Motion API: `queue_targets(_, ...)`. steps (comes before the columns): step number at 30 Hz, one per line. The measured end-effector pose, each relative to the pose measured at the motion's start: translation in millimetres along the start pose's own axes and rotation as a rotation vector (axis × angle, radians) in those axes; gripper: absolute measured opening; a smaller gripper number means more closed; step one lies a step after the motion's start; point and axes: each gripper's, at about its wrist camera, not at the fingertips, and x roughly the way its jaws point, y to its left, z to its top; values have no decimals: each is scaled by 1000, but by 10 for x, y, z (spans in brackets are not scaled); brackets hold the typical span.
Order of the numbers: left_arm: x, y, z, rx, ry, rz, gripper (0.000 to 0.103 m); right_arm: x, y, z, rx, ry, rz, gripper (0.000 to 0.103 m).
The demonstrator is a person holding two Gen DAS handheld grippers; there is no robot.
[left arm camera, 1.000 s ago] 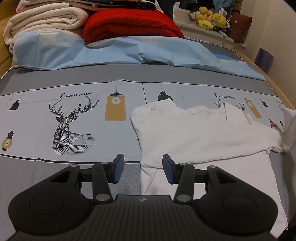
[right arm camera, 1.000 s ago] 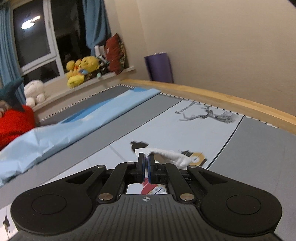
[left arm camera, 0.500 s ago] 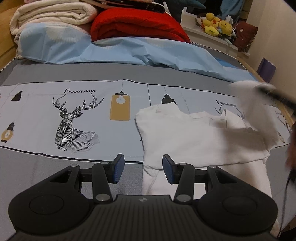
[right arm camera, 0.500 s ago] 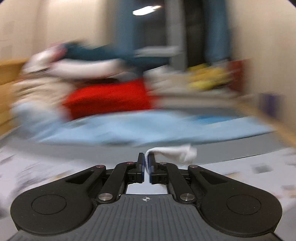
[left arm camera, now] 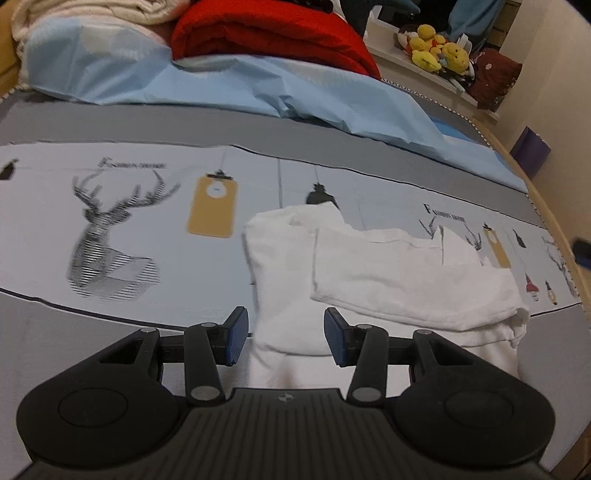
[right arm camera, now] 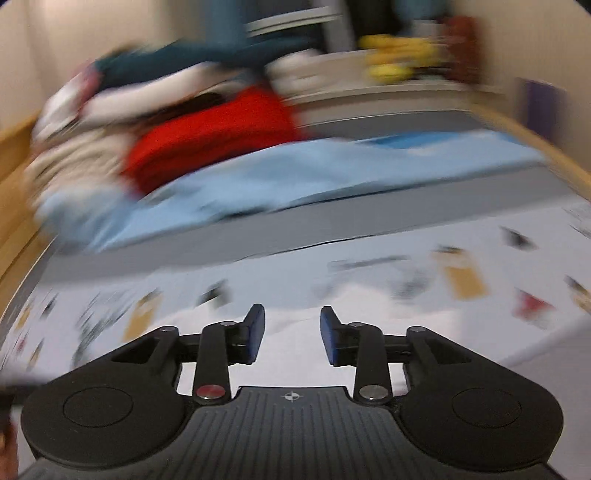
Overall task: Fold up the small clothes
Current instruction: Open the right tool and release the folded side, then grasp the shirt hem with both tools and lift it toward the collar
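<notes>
The left gripper [left arm camera: 282, 334], black with blue pads, hovers low over the bed with its jaws spread wide and nothing between them. Directly ahead of it and running off to its right lies the small white cotton shirt [left arm camera: 373, 273], spread flat on the pale blue printed bedsheet [left arm camera: 155, 229] with its right-hand part doubled over the middle, so that a folded layer sits on top of the lower one. The shirt's near left edge runs between the two blue pads [left arm camera: 236, 334] in that view, beneath them. To the gripper's left on the sheet are a black line-drawn deer head [left arm camera: 110, 236] and a tan tag print [left arm camera: 212, 210]. Farther ahead a crumpled light blue cover [left arm camera: 258, 85] crosses the bed, with a folded red blanket [left arm camera: 269, 33] behind it and yellow plush toys [left arm camera: 436, 51] on a ledge to the far right.

The right gripper [right arm camera: 291, 334] is also wide open and empty. Its view is heavily motion-blurred; white fabric [right arm camera: 369, 306] shows just ahead of and under its fingers, with the red blanket [right arm camera: 210, 136] and blue cover [right arm camera: 314, 173] beyond.
</notes>
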Motion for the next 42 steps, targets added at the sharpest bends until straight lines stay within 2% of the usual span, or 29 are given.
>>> queue_targets(2,146,-47,16,-18,11,-29,47,6,-376,-81,93,-5,-96,35)
queue_targets(4,319,-94,48,-32,18,-45,44,115,-630,-118,167,39,-188,36)
queue_targets(7,581,-160,98,-38,15,-66,44,203,-917,-60,249,44,-205,36)
queue_targets(11,913,-230,159,-53,18,-86,45,214,-1083,-44,261,34,-225,36)
queue_targets(15,1251,-337,179,-45,34,-55,48,309,-1204,-61,299,53,-231,36)
queue_targets(18,1480,-371,128,-50,73,-24,48,355,-1320,-41,319,67,-231,36)
queue_targets(20,1572,-429,98,-18,90,-6,46,352,-1361,-45,319,66,-238,36)
queue_targets(21,1572,-457,90,12,83,8,26,355,-1381,-43,314,67,-242,36)
queue_targets(22,1544,-486,110,45,73,19,12,361,-1391,-43,311,69,-245,36)
queue_targets(24,1397,-472,196,53,35,-5,8,391,-1418,-56,315,77,-250,36)
queue_targets(26,1081,-444,339,47,-18,-23,7,419,-1429,-67,319,87,-251,36)
queue_targets(29,641,-302,436,38,-74,38,7,452,-1410,-73,328,96,-240,36)
queue_targets(31,571,-103,372,26,-30,83,8,474,-1381,-75,330,99,-232,36)
queue_targets(32,632,-13,313,19,38,63,9,490,-1363,-81,330,103,-228,36)
queue_targets(33,703,32,269,31,107,45,15,514,-1338,-91,328,109,-224,36)
queue_targets(34,724,70,231,52,125,90,15,549,-1309,-106,323,121,-220,36)
queue_targets(35,687,85,239,64,88,151,16,595,-1282,-127,314,138,-215,37)
queue_targets(36,638,108,265,58,48,177,21,665,-1247,-161,299,167,-211,38)
queue_targets(37,592,153,300,21,13,166,25,728,-1217,-198,284,193,-209,40)
queue_targets(39,586,222,331,-48,4,96,25,884,-1154,-300,250,250,-209,42)
queue_targets(42,703,151,309,-32,34,47,27,1143,-1078,-506,207,349,-207,48)
